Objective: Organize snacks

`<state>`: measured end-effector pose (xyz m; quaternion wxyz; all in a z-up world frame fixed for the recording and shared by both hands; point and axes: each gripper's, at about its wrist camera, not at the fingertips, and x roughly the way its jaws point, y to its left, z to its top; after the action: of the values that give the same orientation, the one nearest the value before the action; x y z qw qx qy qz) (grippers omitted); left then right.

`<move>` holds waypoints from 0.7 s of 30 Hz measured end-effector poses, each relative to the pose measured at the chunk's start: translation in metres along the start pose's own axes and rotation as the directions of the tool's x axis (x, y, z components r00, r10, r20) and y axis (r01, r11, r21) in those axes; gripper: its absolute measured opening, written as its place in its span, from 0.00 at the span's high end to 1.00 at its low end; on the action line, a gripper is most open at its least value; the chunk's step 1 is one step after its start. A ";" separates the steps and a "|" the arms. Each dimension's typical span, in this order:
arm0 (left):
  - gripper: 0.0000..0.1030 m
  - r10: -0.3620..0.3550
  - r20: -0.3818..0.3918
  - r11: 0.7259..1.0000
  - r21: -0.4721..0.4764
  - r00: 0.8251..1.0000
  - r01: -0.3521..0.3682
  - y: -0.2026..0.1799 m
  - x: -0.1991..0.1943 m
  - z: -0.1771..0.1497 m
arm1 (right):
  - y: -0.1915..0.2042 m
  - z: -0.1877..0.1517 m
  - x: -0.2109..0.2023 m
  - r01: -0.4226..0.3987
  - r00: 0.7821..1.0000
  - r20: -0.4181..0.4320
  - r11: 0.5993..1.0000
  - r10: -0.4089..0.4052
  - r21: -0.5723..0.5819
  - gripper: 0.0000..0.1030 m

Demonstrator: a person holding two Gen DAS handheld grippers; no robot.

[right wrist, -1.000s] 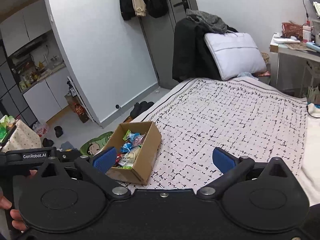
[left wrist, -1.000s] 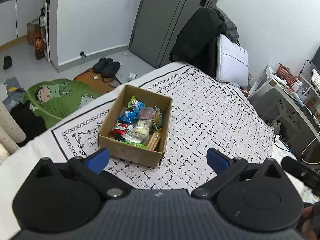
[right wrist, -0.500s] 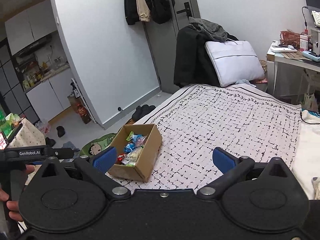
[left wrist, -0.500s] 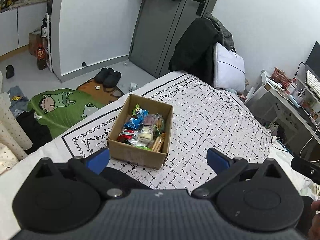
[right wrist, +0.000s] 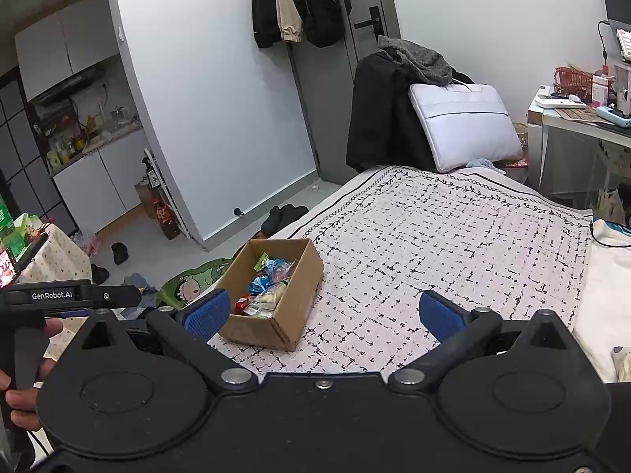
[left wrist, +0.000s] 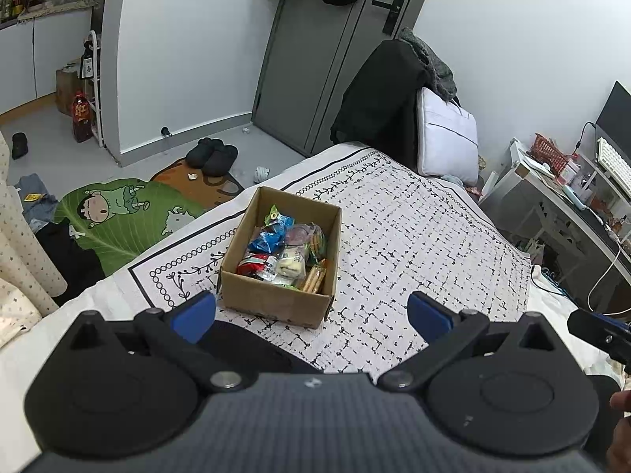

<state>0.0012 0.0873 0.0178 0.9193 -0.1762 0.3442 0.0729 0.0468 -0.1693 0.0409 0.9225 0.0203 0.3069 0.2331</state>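
Observation:
A brown cardboard box [left wrist: 272, 299] [right wrist: 292, 311] sits near the left edge of a bed covered by a black-and-white patterned cloth [left wrist: 414, 236] [right wrist: 453, 244]. Inside it lie several wrapped snacks [left wrist: 282, 254] [right wrist: 262, 287] in blue, red, green and pale wrappers. My left gripper [left wrist: 311, 313] hangs open above and short of the box, nothing between its blue pads. My right gripper [right wrist: 323, 311] is open too, held back from the box, which shows just past its left finger [right wrist: 205, 313].
A chair draped with dark clothes [left wrist: 378, 94] and a white pillow [left wrist: 445, 138] stand at the bed's far end. A cluttered desk [left wrist: 568, 193] is on the right. The floor at left holds a green cartoon mat [left wrist: 118, 216] and dark slippers [left wrist: 213, 153]. A hand [right wrist: 19, 398] grips the other device.
Both grippers have pulled back and risen, so the box looks smaller and farther away and more of the room shows. Both stay open.

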 end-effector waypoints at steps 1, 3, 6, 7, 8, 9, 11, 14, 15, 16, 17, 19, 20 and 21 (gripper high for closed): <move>0.00 0.000 0.001 1.000 0.000 1.000 0.000 0.000 -0.001 -0.001 | 0.001 -0.001 -0.001 -0.001 1.000 0.001 1.000 0.001 0.000 0.00; 0.00 0.001 0.002 1.000 0.002 1.000 -0.001 0.000 -0.003 -0.001 | 0.001 -0.002 -0.001 -0.004 1.000 0.001 1.000 0.004 0.003 0.00; 0.00 -0.002 0.003 1.000 0.007 1.000 0.002 0.000 -0.004 -0.002 | 0.000 -0.002 -0.002 -0.009 1.000 -0.002 1.000 0.009 0.006 0.00; 0.00 -0.003 0.003 1.000 0.010 1.000 0.003 -0.001 -0.005 -0.003 | 0.000 -0.002 -0.001 -0.010 1.000 -0.003 1.000 0.010 0.006 0.00; 0.00 -0.005 0.003 1.000 0.012 1.000 0.005 -0.001 -0.006 -0.003 | 0.000 -0.002 -0.001 -0.012 1.000 -0.003 1.000 0.012 0.004 0.00; 0.00 -0.007 0.003 1.000 0.015 1.000 0.007 -0.002 -0.006 -0.004 | 0.001 -0.003 -0.002 -0.013 1.000 -0.003 1.000 0.013 0.003 0.00; 0.00 -0.008 0.002 1.000 0.020 1.000 0.008 -0.002 -0.006 -0.005 | 0.002 -0.004 -0.003 -0.015 1.000 -0.003 1.000 0.015 0.001 0.00; 0.00 -0.010 0.002 1.000 0.025 1.000 0.009 -0.003 -0.008 -0.007 | 0.003 -0.005 -0.003 -0.020 1.000 -0.005 1.000 0.020 -0.003 0.00; 0.00 -0.009 0.002 1.000 0.026 1.000 0.009 -0.003 -0.008 -0.007 | 0.004 -0.005 -0.003 -0.021 1.000 -0.007 1.000 0.021 -0.004 0.00; 0.00 -0.009 0.002 1.000 0.029 1.000 0.009 -0.004 -0.008 -0.008 | 0.004 -0.006 -0.003 -0.023 1.000 -0.010 1.000 0.023 -0.005 0.00; 0.00 -0.010 0.002 0.999 0.033 1.000 0.010 -0.005 -0.008 -0.009 | 0.005 -0.006 -0.002 -0.027 1.000 -0.014 1.000 0.027 -0.007 0.00; 0.00 -0.012 0.002 0.999 0.038 1.000 0.012 -0.005 -0.008 -0.009 | 0.008 -0.007 -0.002 -0.034 0.999 -0.022 0.999 0.034 -0.015 0.00; 0.00 -0.015 0.003 0.999 0.041 1.000 0.015 -0.006 -0.008 -0.010 | 0.009 -0.008 -0.001 -0.038 0.999 -0.025 0.999 0.038 -0.021 0.00; 0.00 -0.019 0.002 0.999 0.046 1.000 0.018 -0.007 -0.008 -0.011 | 0.010 -0.008 -0.001 -0.041 0.999 -0.028 0.999 0.040 -0.026 0.00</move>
<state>-0.0099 0.0769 0.0175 0.9242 -0.1581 0.3429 0.0567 0.0371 -0.1614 0.0363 0.9135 0.0113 0.3158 0.2561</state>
